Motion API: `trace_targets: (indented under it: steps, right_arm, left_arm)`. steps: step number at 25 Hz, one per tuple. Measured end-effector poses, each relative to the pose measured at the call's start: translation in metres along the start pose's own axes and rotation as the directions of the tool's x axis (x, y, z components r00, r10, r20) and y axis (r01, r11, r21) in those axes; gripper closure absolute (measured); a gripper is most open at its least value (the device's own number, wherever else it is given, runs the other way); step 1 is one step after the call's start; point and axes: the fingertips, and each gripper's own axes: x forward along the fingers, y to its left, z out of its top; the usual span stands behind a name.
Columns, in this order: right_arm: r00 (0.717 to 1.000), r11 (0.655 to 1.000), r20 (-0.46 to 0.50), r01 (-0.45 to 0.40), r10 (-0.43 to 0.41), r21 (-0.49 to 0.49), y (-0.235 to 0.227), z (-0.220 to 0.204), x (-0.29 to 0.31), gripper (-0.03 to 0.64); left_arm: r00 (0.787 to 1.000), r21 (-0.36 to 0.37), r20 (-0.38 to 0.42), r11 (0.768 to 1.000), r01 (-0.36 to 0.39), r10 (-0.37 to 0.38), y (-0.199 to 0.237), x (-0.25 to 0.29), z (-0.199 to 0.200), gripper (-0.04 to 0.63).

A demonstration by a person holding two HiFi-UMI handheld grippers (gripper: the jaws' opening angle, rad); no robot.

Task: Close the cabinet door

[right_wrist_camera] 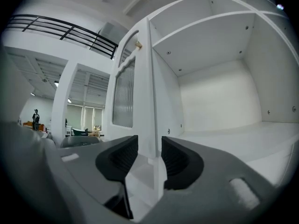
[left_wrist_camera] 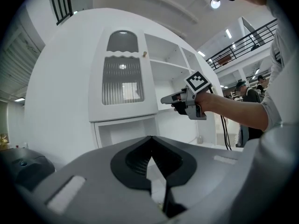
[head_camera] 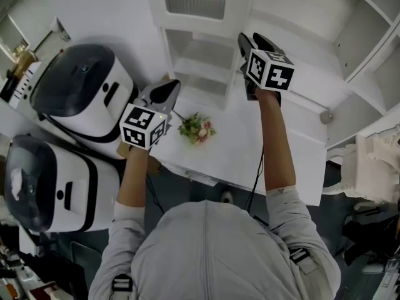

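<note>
Cabinet door (right_wrist_camera: 122, 92), the one with the ribbed pane, is standing open to the left of the bare shelves (right_wrist_camera: 210, 36), and I'm seeing its edge running up right in the gap of the right gripper (right_wrist_camera: 149, 160). Those jaws are sitting apart, one on either side of that edge, with no pad visibly pressing on it. The left gripper (left_wrist_camera: 150, 139) is hanging over the white counter (head_camera: 262, 149), its jaws resting together on nothing. A small bunch of flowers (head_camera: 197, 129) is lying on the counter just beside it, and two white appliances with dark lids (head_camera: 81, 86) are sitting off to the left.
</note>
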Motion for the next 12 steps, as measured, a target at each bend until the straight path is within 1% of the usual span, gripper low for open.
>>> trace_targets:
  steps: [3, 7, 8, 12]
  right_arm:
    - [1.000, 1.000, 0.002, 0.014, -0.014, -0.003, 0.012, -0.006, -0.026, 0.529]
    - [1.000, 1.000, -0.010, 0.009, -0.010, -0.024, 0.037, -0.018, -0.070, 0.605]
    - [1.000, 0.999, -0.014, 0.009, -0.009, -0.035, 0.044, -0.021, -0.083, 0.615]
    - [1.000, 0.997, -0.023, -0.006, 0.004, -0.073, 0.078, -0.032, -0.131, 0.615]
  left_arm:
    - [0.999, 0.001, 0.023, 1.000, 0.024, -0.024, -0.001, -0.014, 0.003, 0.577]
    - [0.997, 0.008, 0.064, 0.999, 0.047, -0.047, -0.003, -0.035, 0.009, 0.577]
    - [0.996, 0.013, 0.073, 0.998, 0.054, -0.055, -0.005, -0.040, 0.010, 0.577]
    - [0.991, 0.054, 0.100, 0.995, 0.080, -0.085, -0.014, -0.065, 0.014, 0.577]
